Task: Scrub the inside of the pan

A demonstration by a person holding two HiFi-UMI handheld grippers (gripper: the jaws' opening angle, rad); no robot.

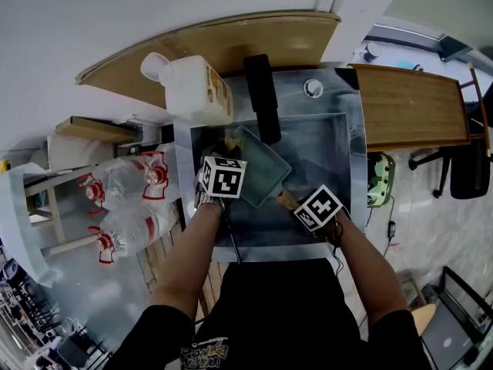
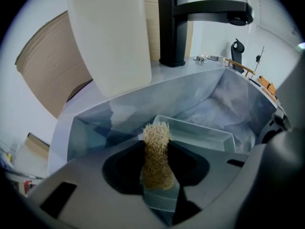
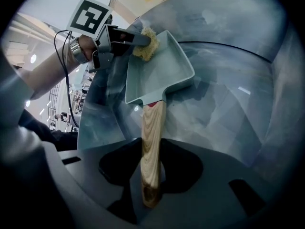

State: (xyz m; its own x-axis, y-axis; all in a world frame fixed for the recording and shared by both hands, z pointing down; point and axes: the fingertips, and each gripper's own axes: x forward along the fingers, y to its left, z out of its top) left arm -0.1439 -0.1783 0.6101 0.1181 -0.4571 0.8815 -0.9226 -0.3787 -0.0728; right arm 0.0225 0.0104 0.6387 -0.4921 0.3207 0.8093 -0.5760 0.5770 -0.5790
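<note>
A pale green rectangular pan (image 1: pixel 262 164) (image 3: pixel 159 70) with a wooden handle (image 3: pixel 152 149) is held tilted over the steel sink (image 1: pixel 350 176). My right gripper (image 3: pixel 151 175) (image 1: pixel 317 209) is shut on that handle. My left gripper (image 2: pixel 157 175) (image 1: pixel 223 177) is shut on a tan fibrous scrubber (image 2: pixel 157 151) (image 3: pixel 145 44). The scrubber rests against the pan's far left corner, inside the rim (image 2: pixel 195 130).
A black faucet (image 1: pixel 262 95) (image 2: pixel 190 13) stands behind the sink. A white jug (image 1: pixel 192 87) (image 2: pixel 112 37) sits at the sink's back left corner. A wooden board (image 1: pixel 412 106) lies right of the sink. Plastic bottles (image 1: pixel 127 199) lie at the left.
</note>
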